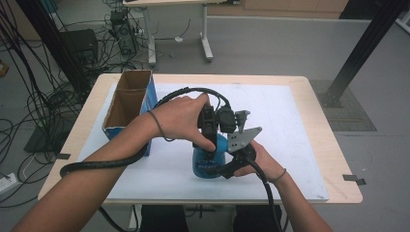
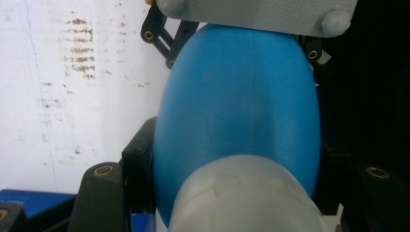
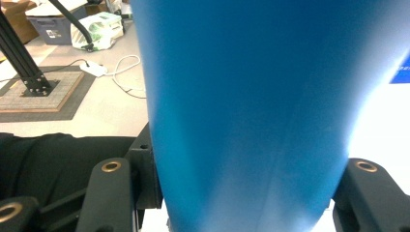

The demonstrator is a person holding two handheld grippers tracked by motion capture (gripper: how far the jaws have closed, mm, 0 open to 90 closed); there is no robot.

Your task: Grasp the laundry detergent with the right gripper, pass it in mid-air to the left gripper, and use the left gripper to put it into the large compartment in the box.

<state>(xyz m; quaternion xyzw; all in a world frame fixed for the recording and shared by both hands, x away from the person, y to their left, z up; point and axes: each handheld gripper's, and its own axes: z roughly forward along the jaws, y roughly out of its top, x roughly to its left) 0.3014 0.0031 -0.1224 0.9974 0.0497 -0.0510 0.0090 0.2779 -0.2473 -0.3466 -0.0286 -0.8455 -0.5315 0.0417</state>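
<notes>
A blue bottle (image 1: 209,162) stands on the white mat (image 1: 290,145) that covers the desk (image 1: 329,145), just to the right of an open cardboard box with blue sides (image 1: 128,104), near the desk's front edge. Both tongs are clamped on it.

The left tongs (image 1: 209,145) come down on the bottle from above, with the left hand (image 1: 181,118) wrapped over the tool's body. In the left gripper view the black jaws sit tight against either flank of the bottle's rounded blue body (image 2: 237,121), whose pale, translucent neck or cap end (image 2: 244,198) lies closest to the camera.

The right tongs (image 1: 227,166) meet the bottle from the side away from the box, low down, held by the right hand (image 1: 258,159); the grey three-cornered plate (image 1: 244,137) stands above them. In the right gripper view the bottle's blue wall (image 3: 246,111) runs between the two jaws, which press on it from both sides.

A black cable (image 1: 111,162) runs from the left tongs along the forearm, passing in front of the box.
</notes>
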